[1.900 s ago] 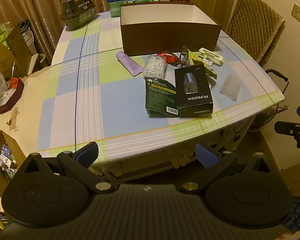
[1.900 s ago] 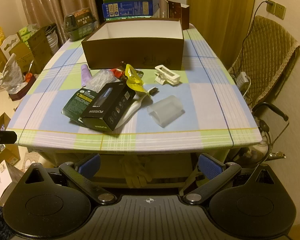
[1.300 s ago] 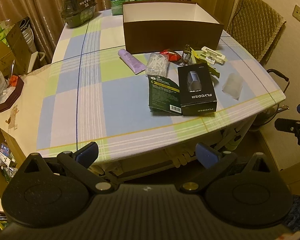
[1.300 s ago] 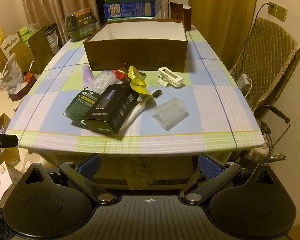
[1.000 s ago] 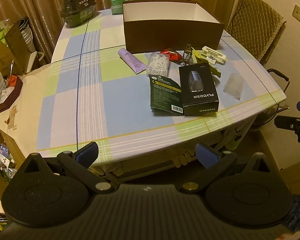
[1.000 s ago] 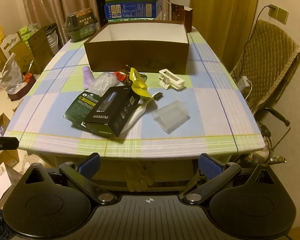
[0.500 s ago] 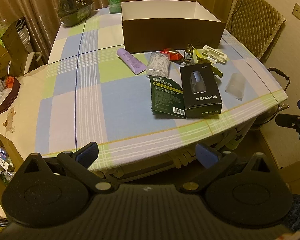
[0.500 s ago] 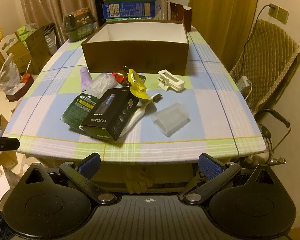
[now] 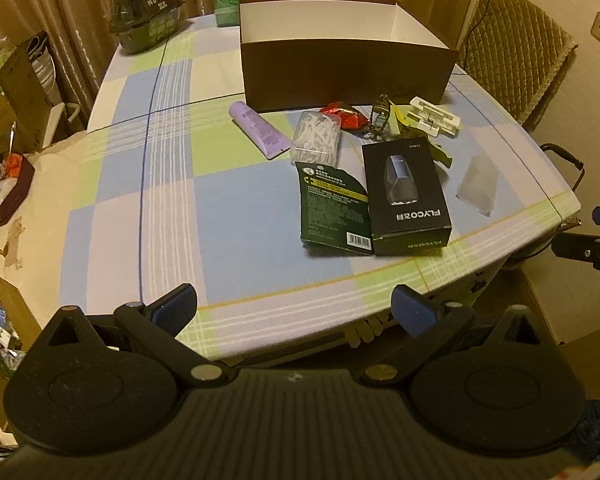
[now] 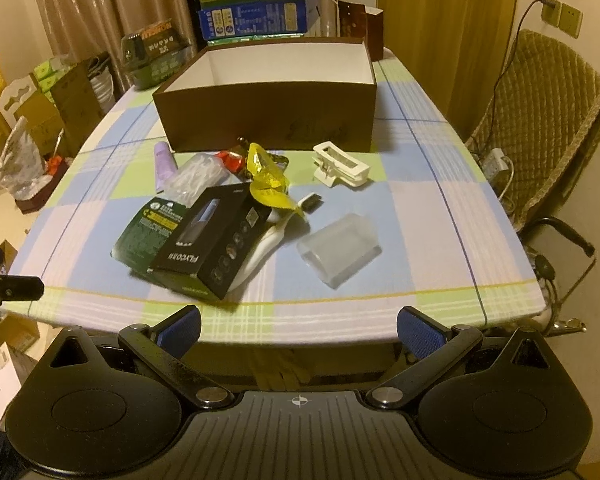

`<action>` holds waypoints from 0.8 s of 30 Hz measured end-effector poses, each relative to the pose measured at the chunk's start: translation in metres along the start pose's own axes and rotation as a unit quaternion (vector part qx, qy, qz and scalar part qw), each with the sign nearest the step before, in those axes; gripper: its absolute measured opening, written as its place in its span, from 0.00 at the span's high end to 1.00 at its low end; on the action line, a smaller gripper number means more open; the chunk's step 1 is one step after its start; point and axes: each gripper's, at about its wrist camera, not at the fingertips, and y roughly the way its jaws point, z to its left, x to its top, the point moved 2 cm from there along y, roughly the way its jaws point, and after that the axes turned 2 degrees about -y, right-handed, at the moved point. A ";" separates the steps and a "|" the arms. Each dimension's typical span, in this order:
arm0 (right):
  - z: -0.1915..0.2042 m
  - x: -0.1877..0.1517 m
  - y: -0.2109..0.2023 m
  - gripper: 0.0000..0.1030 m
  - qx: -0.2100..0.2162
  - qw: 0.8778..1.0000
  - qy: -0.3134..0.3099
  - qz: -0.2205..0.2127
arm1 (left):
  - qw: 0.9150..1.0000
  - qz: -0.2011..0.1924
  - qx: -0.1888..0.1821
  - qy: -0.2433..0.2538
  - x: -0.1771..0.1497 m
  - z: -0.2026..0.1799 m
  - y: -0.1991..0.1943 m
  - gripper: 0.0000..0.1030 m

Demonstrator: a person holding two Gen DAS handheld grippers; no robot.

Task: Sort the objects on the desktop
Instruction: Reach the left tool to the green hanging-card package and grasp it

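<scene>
Left wrist view: left gripper [image 9: 294, 308] hangs off the near edge of the bench [image 9: 140, 200], fingers [image 9: 176, 307] spread wide, nothing between them. Brown open box [image 9: 346, 70] sits at the far side, white inside, looks empty. Clutter lies in front of it: purple tube [image 9: 259, 130], clear bag of white sticks [image 9: 316, 138] just beside it, red wrapper [image 9: 344, 114], white clip [image 9: 434, 120]. Black FLYCO box [image 9: 406, 196] lies flat near the bench's front edge, touching a green packet [image 9: 332, 208] on its left; frosted plastic case [image 9: 478, 186] sits apart to the right. Right gripper's tip shows at far right edge, off the bench. Right wrist view: right gripper [image 10: 298, 330] also off the near edge, fingers [image 10: 418, 332] wide apart, empty. FLYCO box [image 10: 216, 240] overlaps the green packet [image 10: 150, 226], with a yellow wrapper [image 10: 268, 178] at its far corner. Frosted case [image 10: 340, 250] just right of it; white clip [image 10: 340, 166] near the brown box [image 10: 268, 116].
</scene>
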 end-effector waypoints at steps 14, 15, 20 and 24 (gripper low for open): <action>-0.029 0.013 0.039 0.02 0.012 1.000 -0.017 -0.010 | 0.999 -0.006 -0.027 -0.021 0.024 0.003 0.040 0.01; -0.032 0.014 0.043 0.02 0.009 1.000 -0.019 -0.009 | 0.999 -0.006 -0.029 -0.021 0.026 0.003 0.045 0.01; -0.047 0.017 0.059 0.02 0.006 1.000 -0.018 -0.009 | 0.998 -0.002 -0.045 -0.034 0.032 0.007 0.066 0.06; -0.056 0.019 0.071 0.02 0.010 1.000 -0.025 -0.007 | 0.997 -0.001 -0.056 -0.043 0.037 0.011 0.083 0.07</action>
